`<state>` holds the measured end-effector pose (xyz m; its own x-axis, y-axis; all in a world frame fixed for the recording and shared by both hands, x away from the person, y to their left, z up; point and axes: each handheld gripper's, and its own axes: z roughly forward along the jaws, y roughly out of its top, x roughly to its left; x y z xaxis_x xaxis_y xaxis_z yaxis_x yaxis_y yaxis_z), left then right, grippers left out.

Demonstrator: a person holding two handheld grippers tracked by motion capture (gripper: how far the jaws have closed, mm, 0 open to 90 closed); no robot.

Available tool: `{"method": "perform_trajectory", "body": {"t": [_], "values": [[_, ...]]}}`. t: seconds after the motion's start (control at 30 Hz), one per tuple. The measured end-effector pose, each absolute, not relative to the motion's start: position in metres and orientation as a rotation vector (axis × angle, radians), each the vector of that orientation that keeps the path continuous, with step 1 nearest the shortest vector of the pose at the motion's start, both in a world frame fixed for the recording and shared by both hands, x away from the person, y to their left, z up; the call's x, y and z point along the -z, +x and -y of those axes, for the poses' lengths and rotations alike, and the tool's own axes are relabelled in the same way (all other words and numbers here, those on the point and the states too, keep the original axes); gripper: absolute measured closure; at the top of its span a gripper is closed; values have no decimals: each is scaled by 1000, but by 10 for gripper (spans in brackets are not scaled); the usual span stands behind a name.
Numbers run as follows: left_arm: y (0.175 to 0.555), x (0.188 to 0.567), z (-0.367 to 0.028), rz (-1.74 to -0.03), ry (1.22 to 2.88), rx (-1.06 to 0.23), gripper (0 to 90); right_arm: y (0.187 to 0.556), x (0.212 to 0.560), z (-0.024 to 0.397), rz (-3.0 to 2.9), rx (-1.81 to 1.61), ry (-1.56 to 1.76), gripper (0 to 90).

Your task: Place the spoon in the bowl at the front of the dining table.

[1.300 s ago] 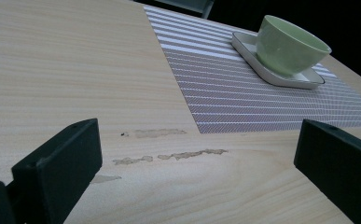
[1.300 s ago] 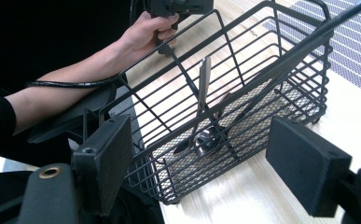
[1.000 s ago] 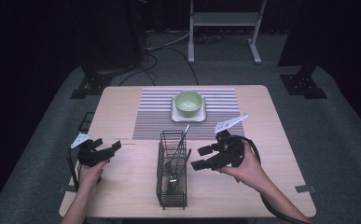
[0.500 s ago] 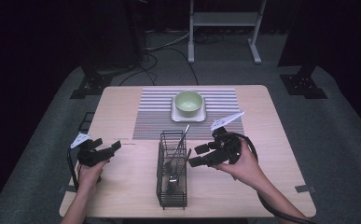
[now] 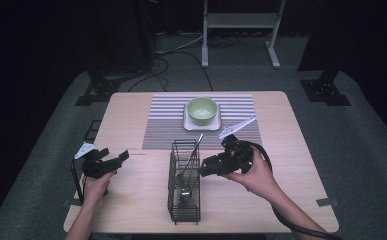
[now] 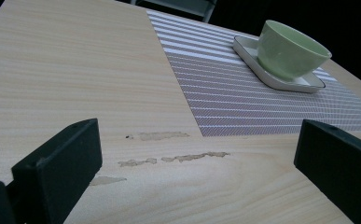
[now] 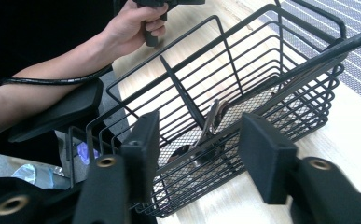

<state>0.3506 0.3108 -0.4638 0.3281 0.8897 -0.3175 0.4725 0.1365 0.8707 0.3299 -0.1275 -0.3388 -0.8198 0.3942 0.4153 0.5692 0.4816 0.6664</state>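
Near the front edge of the wooden table (image 5: 131, 210), at its middle, stands a black wire cutlery basket (image 5: 184, 182) holding metal utensils (image 7: 206, 140) (spoon-like, though the wires blur their shapes), one long handle (image 5: 197, 145) leaning out over the far rim. Just beside the basket's right wall hovers the right gripper (image 5: 206, 166); its jaws have just been closing and stand half apart, pads off the wires, nothing pressed between them. Toward the table's left edge the left gripper (image 5: 122, 156) rests with jaws spread wide over bare wood. Beyond the basket, on a striped placemat (image 5: 166, 120) by the far edge, a green bowl (image 5: 202, 110) sits on a white square saucer (image 5: 189, 123).
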Motion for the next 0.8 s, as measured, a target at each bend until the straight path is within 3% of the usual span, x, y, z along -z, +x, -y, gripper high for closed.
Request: {"method": "perform_trajectory", "body": {"t": [0.6,0.8], "values": [[351,464,-312,-1307,1498,-484,0,328,335,124,2553,1245,-826,869],[351,464,-312,-1309,1494,-483,0,325,335,122,2576,1243,-826,884]]}}
